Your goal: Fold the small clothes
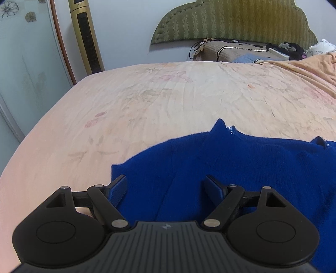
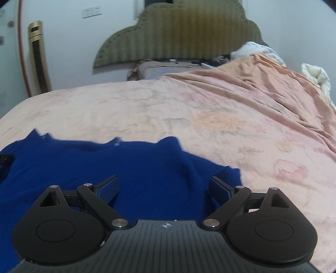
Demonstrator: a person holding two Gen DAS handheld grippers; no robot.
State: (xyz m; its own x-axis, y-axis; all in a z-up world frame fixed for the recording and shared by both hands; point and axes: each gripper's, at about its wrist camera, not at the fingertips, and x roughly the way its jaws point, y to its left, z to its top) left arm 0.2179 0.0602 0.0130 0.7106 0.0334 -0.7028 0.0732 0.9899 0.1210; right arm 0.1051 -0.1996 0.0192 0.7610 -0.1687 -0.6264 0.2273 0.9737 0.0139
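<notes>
A bright blue knitted garment [image 1: 220, 163] lies spread on the pink bedsheet [image 1: 147, 100]. My left gripper [image 1: 166, 184] hovers over the garment's left part, near its left edge, jaws wide apart with no cloth between the pads. In the right wrist view the same blue garment [image 2: 105, 168] fills the lower left, and my right gripper [image 2: 163, 184] stands open above its right end, close to the right corner. Small shiny trim shows along the garment's far edge. A dark part of the other gripper shows at the left rim of the right wrist view.
A green padded headboard [image 1: 231, 19] stands at the far end with a brown pillow [image 1: 226, 52] and cables before it. A gold tower fan [image 1: 86, 35] stands left of the bed. A rumpled orange blanket [image 2: 262, 84] covers the right side.
</notes>
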